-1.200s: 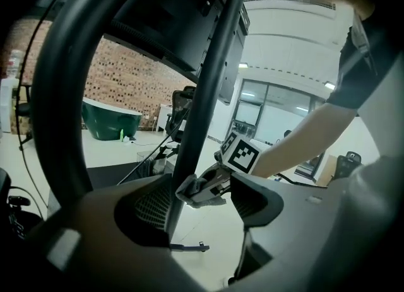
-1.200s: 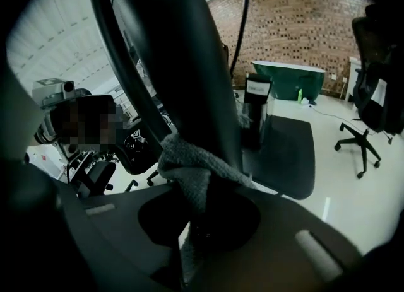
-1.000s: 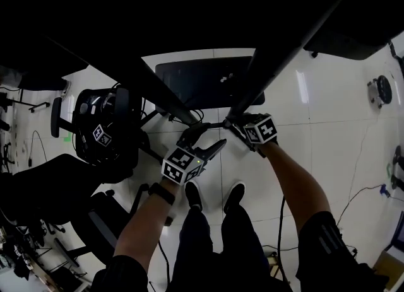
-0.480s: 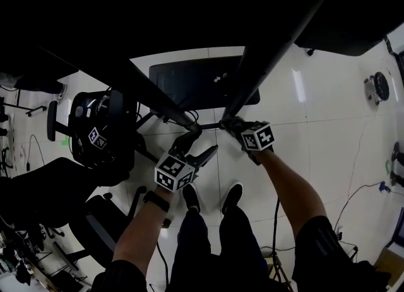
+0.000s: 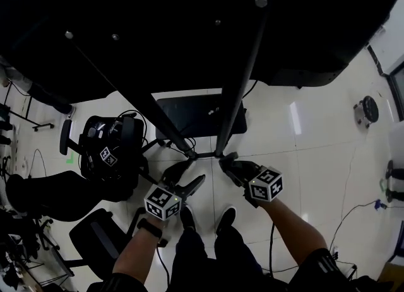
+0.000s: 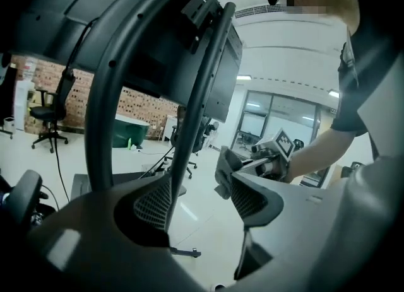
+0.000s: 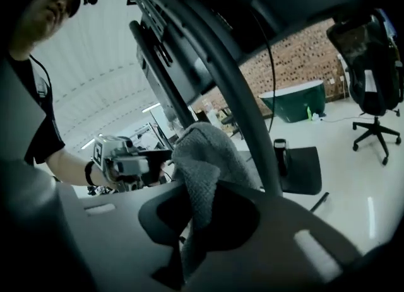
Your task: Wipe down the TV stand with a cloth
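On white tiled floor (image 5: 315,158), black TV stand (image 5: 238,89); right gripper (image 5: 230,163) pinching grey cloth (image 7: 205,158), left gripper (image 5: 188,177) spread.

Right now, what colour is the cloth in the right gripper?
The cloth is grey, finely woven; the right gripper view shows it best.

The big dark screen (image 5: 189,19) hangs over everything up top, so there is little room above. Two black poles (image 5: 238,82) slant down from it and come close together low near the floor, right in front of the left gripper (image 5: 187,176) and the right gripper (image 5: 232,166). The open gap between the poles gets narrow at the bottom. A flat black base plate (image 5: 189,105) lies on the floor behind them. To the left, a black office chair (image 5: 104,152) and loose cables (image 5: 146,120) crowd the way. To the right, the white floor (image 5: 315,139) is wide open.
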`<state>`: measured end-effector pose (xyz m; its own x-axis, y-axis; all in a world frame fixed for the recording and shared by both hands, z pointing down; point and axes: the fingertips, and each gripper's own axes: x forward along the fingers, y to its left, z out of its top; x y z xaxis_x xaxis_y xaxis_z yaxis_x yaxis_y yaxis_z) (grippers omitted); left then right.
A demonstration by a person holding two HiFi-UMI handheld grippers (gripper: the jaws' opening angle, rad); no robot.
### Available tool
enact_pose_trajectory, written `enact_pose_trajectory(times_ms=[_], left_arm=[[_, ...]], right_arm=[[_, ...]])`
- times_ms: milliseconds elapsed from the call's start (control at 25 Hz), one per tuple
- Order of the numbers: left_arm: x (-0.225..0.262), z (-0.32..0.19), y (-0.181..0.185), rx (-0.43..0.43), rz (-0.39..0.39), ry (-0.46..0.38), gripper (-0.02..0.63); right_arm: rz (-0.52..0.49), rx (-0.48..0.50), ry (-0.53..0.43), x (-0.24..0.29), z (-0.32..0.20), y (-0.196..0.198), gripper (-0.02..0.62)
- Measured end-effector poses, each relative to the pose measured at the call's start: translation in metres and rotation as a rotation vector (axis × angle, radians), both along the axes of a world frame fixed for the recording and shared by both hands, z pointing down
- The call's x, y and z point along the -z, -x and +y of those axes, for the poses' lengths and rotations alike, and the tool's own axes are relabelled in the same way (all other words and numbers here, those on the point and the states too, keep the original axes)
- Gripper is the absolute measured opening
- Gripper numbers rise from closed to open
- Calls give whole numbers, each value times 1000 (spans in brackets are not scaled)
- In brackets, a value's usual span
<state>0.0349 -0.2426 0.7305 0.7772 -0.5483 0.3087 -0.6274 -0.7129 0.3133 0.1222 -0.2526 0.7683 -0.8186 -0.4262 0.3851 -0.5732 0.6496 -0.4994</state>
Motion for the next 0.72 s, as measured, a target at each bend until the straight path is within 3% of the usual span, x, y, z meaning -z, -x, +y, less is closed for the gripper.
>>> enact_pose_trajectory(times_ms=[120,320,520,720], left_arm=[[45,18,-2,25,14,-51,311],[118,56,-10,43,78,-101,310],[163,107,-15,-58,68,-151,313],[178,161,14,-80,117,-142,302]], right_arm=[[-85,20,-88,71,23,2,28],[-135,12,-200,151,60,-3,28],[-167,-21,-263,202,93,2,28],[-249,-105,-285,235,143,21,28]])
